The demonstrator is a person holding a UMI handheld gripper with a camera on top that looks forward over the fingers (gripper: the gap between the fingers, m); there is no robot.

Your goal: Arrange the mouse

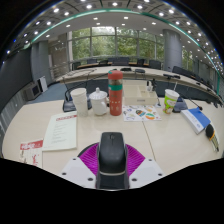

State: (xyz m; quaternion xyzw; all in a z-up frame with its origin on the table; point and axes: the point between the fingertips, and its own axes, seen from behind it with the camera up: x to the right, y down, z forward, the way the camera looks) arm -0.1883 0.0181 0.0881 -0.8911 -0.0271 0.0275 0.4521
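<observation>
A black mouse (112, 158) with a grey lower band sits between my fingers, its nose pointing ahead. My gripper (112, 152) is shut on it, the magenta pads (89, 157) pressing on both of its sides. The mouse hides the table just under it, and it seems to be held above the light wooden table (150, 135). Whether it touches the tabletop cannot be seen.
Beyond the mouse stand a red bottle (116, 93) with a white cap, a white pot (98, 100) and a white cup (79, 99). A printed sheet (62, 131) lies ahead to the left. A green-banded cup (171, 98) and a blue book (196, 119) are to the right.
</observation>
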